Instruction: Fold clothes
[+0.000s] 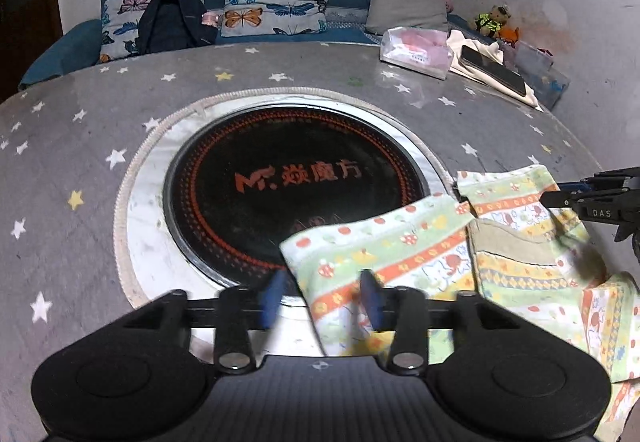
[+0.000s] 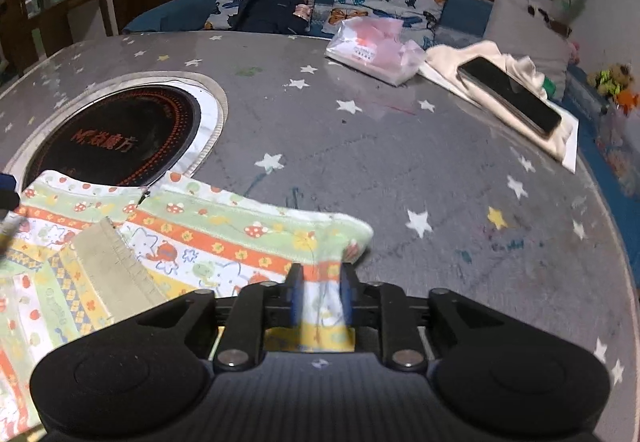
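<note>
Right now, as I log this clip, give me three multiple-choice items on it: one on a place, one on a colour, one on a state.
1. Where does the black rectangular smartphone lie?
A. on the round cooktop
B. on the crumpled cream cloth
C. on the sofa

2. What colour is the lettering on the black round glass cooktop?
A. white
B. blue
C. orange

3. How do the jaws of the left tool stand?
A. apart
B. shut tight together
C. out of view

Answers:
1 B: the phone rests on the cream cloth at the table's far right.
2 C: the characters and the dotted rings are orange on black.
3 A: the left wrist view shows a wide gap between its blue pads.
</note>
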`<state>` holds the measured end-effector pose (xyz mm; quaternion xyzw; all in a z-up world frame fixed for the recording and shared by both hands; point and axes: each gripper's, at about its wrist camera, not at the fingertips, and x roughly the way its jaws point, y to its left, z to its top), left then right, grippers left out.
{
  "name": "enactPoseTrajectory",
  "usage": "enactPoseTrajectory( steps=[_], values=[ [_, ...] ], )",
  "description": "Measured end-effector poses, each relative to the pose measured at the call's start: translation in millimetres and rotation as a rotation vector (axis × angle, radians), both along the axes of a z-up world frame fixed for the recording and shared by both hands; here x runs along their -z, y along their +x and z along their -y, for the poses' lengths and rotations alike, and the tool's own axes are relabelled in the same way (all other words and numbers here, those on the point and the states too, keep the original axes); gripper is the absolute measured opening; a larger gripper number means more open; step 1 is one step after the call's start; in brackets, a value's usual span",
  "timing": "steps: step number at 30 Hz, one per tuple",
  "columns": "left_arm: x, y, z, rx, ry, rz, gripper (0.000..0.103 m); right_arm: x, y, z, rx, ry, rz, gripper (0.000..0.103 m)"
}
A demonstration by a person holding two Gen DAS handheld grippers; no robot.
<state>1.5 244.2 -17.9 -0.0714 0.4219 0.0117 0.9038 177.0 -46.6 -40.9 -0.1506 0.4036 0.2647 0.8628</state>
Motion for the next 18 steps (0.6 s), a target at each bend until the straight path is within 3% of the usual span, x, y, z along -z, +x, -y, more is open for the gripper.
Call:
enactPoseTrajectory(
  steps=[2,6,11,14,18],
  values=[
    [4.3,1.6,4.5,0.004,0.001,-0.014,0.044,-1.2,-2.5,6.6,0.002,0.015,-0.019,0.024],
    [13.6,4.9,10.6,0.012,0.003,-0.03,0.012,-2.9,-5.9,12.7,-0.007,0.028,-0.043,0.026],
    [10.2,3.7,9.1,-0.018,0.02,-0.001,0.003,-1.0,-4.4,9.0,-0.01,0.016,-0.056,0.026],
    [4.0,2.9,7.3,-0.032,0.051,0.025,0.003,-2.9,-4.1,1.0,-0.035,0.014,-0.054,0.008],
    [-1.5,7.4,0.5,-0.061,0.112,0.049,0.0,-6.7,-4.5,-16.9,-0.064,-0.005,-0.021,0.005]
  ],
)
